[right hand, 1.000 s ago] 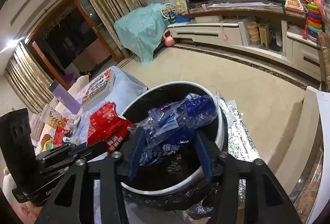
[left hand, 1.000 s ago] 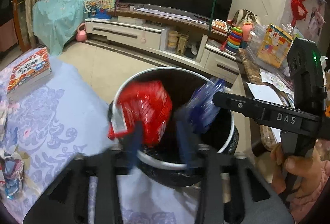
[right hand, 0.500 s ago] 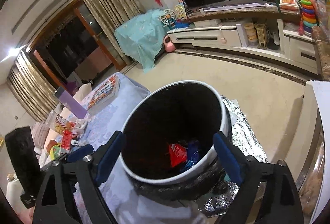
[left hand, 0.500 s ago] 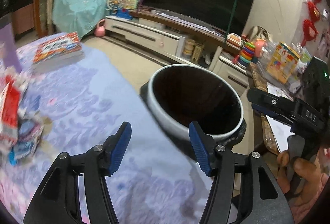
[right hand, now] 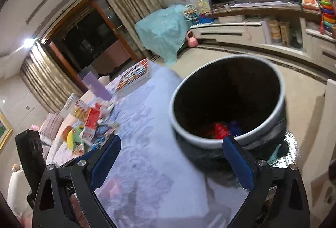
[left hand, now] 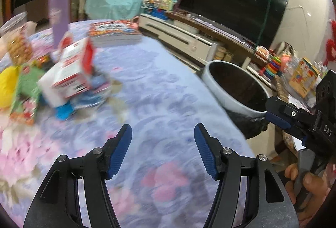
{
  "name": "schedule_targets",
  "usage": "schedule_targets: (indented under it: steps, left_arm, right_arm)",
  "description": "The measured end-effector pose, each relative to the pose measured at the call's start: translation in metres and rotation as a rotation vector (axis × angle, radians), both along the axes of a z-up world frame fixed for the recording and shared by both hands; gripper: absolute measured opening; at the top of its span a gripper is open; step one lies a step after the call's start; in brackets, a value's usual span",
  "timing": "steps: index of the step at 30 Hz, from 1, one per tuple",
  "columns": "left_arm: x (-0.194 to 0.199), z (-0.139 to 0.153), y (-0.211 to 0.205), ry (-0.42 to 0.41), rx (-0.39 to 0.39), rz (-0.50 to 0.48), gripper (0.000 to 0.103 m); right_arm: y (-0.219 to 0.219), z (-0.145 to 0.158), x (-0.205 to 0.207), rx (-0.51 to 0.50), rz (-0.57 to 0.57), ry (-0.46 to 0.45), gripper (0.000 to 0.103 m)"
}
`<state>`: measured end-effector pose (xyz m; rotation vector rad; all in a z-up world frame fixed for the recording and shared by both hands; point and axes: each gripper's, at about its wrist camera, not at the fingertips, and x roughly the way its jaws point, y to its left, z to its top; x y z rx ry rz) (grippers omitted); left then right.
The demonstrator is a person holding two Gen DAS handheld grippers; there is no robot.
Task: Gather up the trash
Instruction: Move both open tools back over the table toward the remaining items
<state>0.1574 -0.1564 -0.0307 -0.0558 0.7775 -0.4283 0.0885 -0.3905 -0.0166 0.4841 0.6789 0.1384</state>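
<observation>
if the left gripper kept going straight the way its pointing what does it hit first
Most likely the tablecloth: the left gripper, jaws open and empty, aims down at bare cloth between the pile of wrappers and the bin. Depth is unclear.

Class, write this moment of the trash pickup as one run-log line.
left tool: open, empty, jaws just opening | right tool: open, empty, jaws just opening | bin: red and blue wrappers inside | trash pile: on tablecloth

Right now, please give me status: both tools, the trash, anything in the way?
Left tool and right tool open, jaws just widened, nothing between them. Red and blue wrappers lie in bin. More trash piled on table. Nothing blocking.
</observation>
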Motion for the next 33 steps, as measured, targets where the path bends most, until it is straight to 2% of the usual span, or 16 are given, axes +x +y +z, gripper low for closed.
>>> schedule_targets:
  steps: [14, 29, 32, 33]
  left_arm:
    - [-0.008, -0.019, 0.093, 0.038, -0.018, 0.178, 0.063]
    - [-0.004, -0.024, 0.160, 0.058, -0.036, 0.308, 0.063]
    - [0.001, -0.025, 0.168, 0.063, -0.036, 0.326, 0.063]
    - [0.003, -0.025, 0.170, 0.064, -0.033, 0.331, 0.063]
  right_arm:
    - [0.075, -0.019, 0.009, 0.009, 0.123, 0.026, 0.098]
    - [0.138, -0.029, 0.035, 0.000, 0.196, 0.037, 0.098]
    - [0.146, -0.032, 0.044, 0.000, 0.202, 0.046, 0.096]
    - [0.149, -0.033, 0.046, 0.003, 0.204, 0.049, 0.093]
